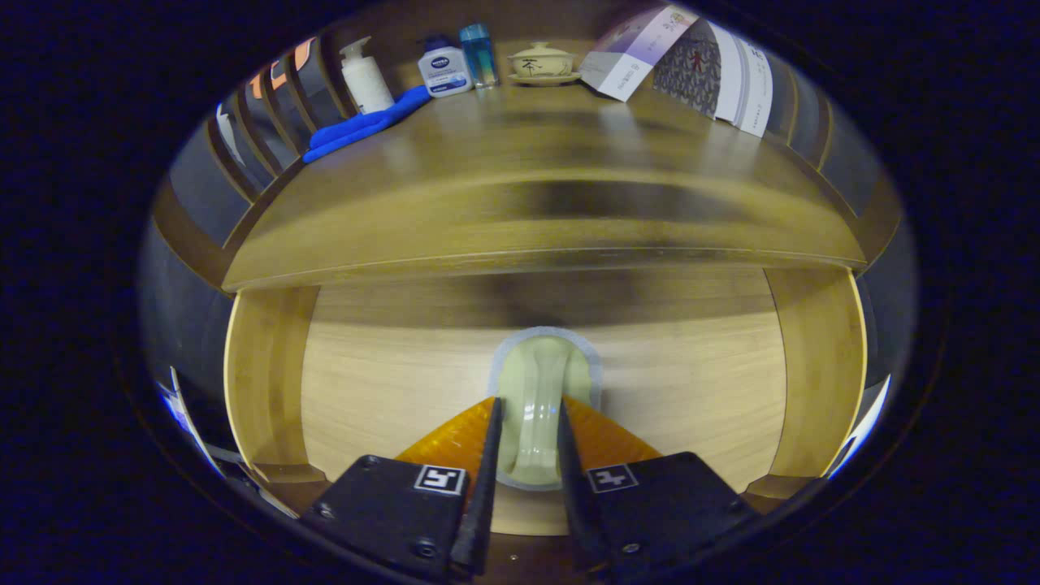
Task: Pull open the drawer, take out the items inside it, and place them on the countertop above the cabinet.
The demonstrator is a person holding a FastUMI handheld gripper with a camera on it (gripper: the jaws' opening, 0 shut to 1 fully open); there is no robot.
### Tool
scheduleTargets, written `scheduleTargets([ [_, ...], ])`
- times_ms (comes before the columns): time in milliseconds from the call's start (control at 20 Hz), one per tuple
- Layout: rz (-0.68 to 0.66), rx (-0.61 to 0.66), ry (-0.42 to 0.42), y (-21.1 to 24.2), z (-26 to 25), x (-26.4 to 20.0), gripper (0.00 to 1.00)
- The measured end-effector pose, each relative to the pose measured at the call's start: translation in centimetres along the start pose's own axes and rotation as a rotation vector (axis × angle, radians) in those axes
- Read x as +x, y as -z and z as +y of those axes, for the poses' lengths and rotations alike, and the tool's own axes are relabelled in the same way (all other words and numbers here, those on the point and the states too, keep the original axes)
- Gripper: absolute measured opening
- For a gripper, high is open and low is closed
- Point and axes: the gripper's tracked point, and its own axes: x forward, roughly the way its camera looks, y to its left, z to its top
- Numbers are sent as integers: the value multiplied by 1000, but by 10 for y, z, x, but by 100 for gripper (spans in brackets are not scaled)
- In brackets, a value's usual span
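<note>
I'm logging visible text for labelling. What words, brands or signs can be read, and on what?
White-and-blue bottle: label print too small to quote.
Folded leaflet: print blurred.
Lidded cup: dark mark, unreadable.
Gripper, fingers flanking the drawer handle: square code markers, no words.

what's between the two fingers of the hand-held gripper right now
In the gripper view, the drawer handle stands upright between the fingers of the hand-held gripper, which close in on both its sides. Behind it is the drawer front.

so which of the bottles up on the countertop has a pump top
The white bottle beside the blue cloth: it has a pump head, while the white-and-blue bottle and clear blue bottle have plain caps.
</note>
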Motion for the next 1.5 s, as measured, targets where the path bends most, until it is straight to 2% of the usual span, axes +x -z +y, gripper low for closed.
scheduleTargets([
  [50, 0, 4, 6, 0, -1, 0, 36],
  [100, 4, -5, -3, 1, 1, -1, 24],
  [550, -50, -47, -58, 10, 6, -38, 22],
  [900, -148, -48, -111, 2, -2, -93, 22],
  [1200, -259, -46, -151, -38, 4, -137, 22],
  [1500, -276, -21, -132, -87, 6, -122, 22],
])
